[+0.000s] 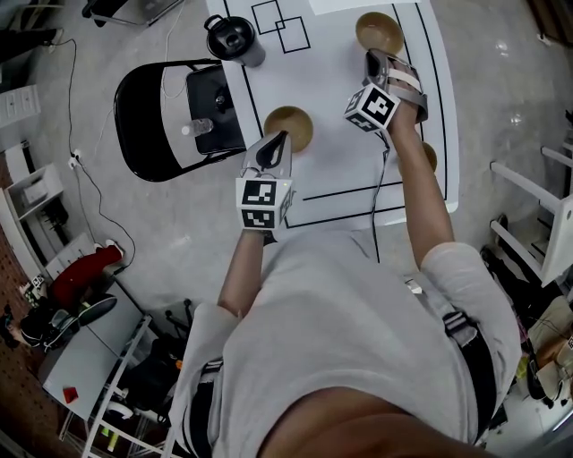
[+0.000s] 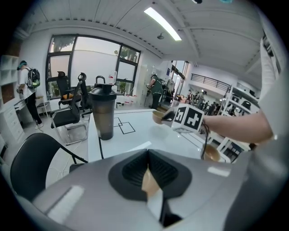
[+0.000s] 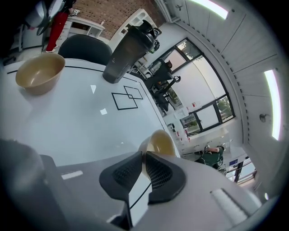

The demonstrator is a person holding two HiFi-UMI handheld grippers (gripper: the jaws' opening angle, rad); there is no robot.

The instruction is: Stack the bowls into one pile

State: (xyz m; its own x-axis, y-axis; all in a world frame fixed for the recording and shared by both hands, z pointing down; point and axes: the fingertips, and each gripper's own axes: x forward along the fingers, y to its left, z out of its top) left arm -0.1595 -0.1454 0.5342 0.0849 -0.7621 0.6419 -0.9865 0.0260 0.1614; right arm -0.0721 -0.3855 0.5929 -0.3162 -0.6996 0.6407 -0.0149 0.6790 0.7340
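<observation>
Left gripper [image 2: 147,159] was clamped shut on the rim of the left bowl [image 1: 291,125]; only a tan sliver of that rim showed between its pads in the left gripper view. The rest of the bowl sat just ahead of the jaw tips, over the left part of the white table [image 1: 340,170]. Couldn't tell if it was resting on the table or lifted. Right gripper [image 3: 142,155] was ahead and to the right of the left one, jaws likewise closed on the rim of the right bowl [image 3: 161,142]. That bowl stuck out past the tips, tilted, with its inside facing the camera. Third bowl [image 2: 211,153] was loose on the table, behind the right gripper and beside the person's forearm, near the right edge. Both held bowls were well apart, nothing stacked. Taped squares [image 1: 282,25] lay ahead of the left gripper. A dark shaker bottle [image 1: 235,38] stood upright ahead and left of it. Black folding chair [image 1: 208,89] stood off the table to its left.
</observation>
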